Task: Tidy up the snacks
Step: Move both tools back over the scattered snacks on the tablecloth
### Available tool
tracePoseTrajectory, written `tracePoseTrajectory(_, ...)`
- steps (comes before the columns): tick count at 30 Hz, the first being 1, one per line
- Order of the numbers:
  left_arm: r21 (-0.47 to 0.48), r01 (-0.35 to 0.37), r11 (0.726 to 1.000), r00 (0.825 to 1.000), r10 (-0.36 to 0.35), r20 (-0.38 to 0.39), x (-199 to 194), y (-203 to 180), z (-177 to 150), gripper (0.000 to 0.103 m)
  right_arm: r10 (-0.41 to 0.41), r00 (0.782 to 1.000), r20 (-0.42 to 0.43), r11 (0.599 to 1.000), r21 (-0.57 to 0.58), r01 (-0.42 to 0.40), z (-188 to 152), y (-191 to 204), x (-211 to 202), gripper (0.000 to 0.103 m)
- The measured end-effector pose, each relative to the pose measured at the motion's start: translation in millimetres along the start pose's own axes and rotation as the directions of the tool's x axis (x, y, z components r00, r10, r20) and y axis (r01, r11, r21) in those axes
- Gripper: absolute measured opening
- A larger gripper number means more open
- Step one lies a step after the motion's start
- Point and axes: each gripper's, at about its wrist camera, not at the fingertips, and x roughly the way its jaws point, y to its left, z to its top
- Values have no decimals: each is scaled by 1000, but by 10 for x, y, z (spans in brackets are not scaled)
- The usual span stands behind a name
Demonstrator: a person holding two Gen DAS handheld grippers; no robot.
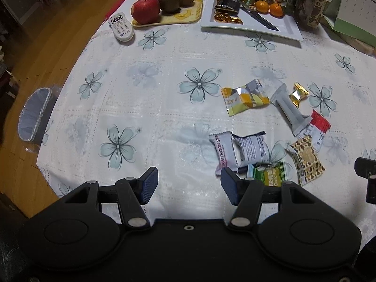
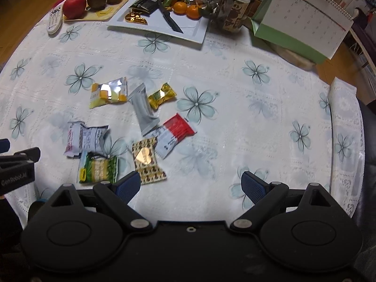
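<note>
Several wrapped snacks lie loose on the flowered tablecloth: a yellow packet (image 1: pixel 244 96) (image 2: pixel 109 92), a grey stick pack (image 1: pixel 289 109) (image 2: pixel 143 109), a gold candy (image 1: pixel 298 93) (image 2: pixel 162 95), a red-and-white packet (image 2: pixel 175 134), a brown patterned packet (image 2: pixel 148 161), a green packet (image 2: pixel 97 168) and two pale packets (image 1: pixel 237 150) (image 2: pixel 84 138). My left gripper (image 1: pixel 189 185) hovers open just left of the pile, with nothing between its fingers. My right gripper (image 2: pixel 190 189) hovers wide open just right of the pile, empty. A white plate (image 1: pixel 289 27) (image 2: pixel 192 31) at the back holds gold sweets, a dark packet, a knife and tangerines.
A yellow tray (image 1: pixel 188 16) with an apple, kiwis and tangerines stands at the back left, a remote control (image 1: pixel 121 25) beside it. A jar (image 2: pixel 231 16) and a desk calendar (image 2: pixel 303 21) stand at the back right. The table edge runs along the left, above the wooden floor.
</note>
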Motion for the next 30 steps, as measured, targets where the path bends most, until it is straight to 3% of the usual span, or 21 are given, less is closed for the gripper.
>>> tracePoseTrajectory(5,2,-16,1000,1000,16,22,91,-26,157,64,37,999,26,999,20,-38,130,4,60,97)
tracePoseTrajectory(8,7,-24,1000,999,24,30,138,-33,235,64,25,996,88,997,71,-31,167,-23,48,96)
tracePoseTrajectory(11,12,-26,1000,999,25,39,180,-32,305,64,66,991,118,985,150,-83,198,-100,60,96)
tracePoseTrajectory(16,-11,-23,1000,999,24,38,273,15,442,64,126,991,44,954,270,-134,290,-200,203,96)
tracePoseTrajectory(23,-17,-75,997,995,76,71,362,83,583,64,131,988,81,953,266,-148,361,-246,381,96)
tracePoseTrajectory(26,-27,-69,997,997,70,40,450,113,614,64,144,986,81,954,253,-160,389,-225,479,96)
tracePoseTrajectory(30,-29,-30,999,999,30,-25,568,91,594,64,192,981,0,957,219,-188,417,-127,643,90)
